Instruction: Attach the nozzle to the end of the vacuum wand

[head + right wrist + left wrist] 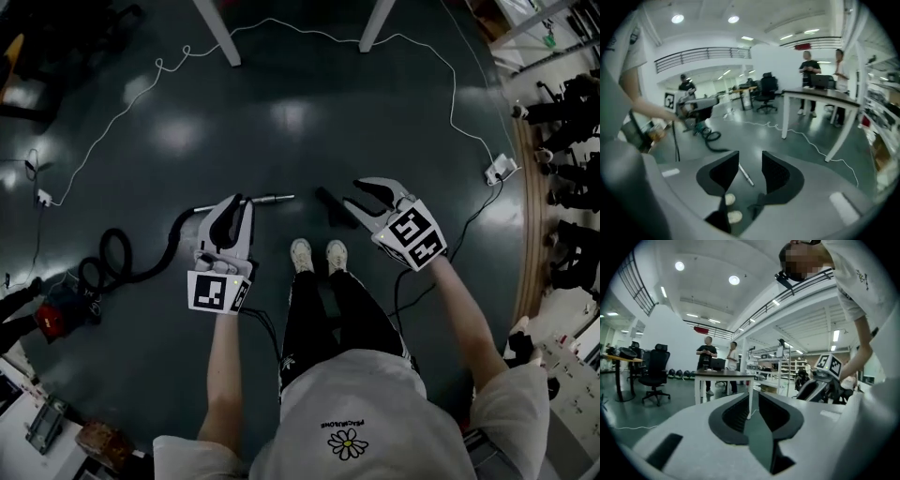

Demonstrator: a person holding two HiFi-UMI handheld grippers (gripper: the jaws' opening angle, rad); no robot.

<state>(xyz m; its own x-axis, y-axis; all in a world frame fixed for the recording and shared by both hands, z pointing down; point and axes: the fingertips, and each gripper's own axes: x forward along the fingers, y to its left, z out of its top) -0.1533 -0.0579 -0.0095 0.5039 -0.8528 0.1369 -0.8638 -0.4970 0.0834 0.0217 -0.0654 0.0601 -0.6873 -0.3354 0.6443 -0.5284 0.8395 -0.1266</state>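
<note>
The vacuum wand [269,199] is a silver tube lying on the dark floor ahead of the person's shoes [317,254]. Its black hose [141,267] loops left to a red vacuum body [54,314]. The black nozzle [334,207] lies on the floor just right of the wand's tip, apart from it. My left gripper [235,202] hovers over the wand's hose end, its jaws a narrow gap apart and empty [752,399]. Above the nozzle my right gripper [356,194] is open and empty. The right gripper view shows the wand [745,176] through the gap of the right gripper [750,157].
Two white table legs [217,33] stand at the far side. A white cable [450,84] runs across the floor to a power strip [500,169]. Two people [708,352] stand at a table in the background, near an office chair [656,371]. Benches line the edges.
</note>
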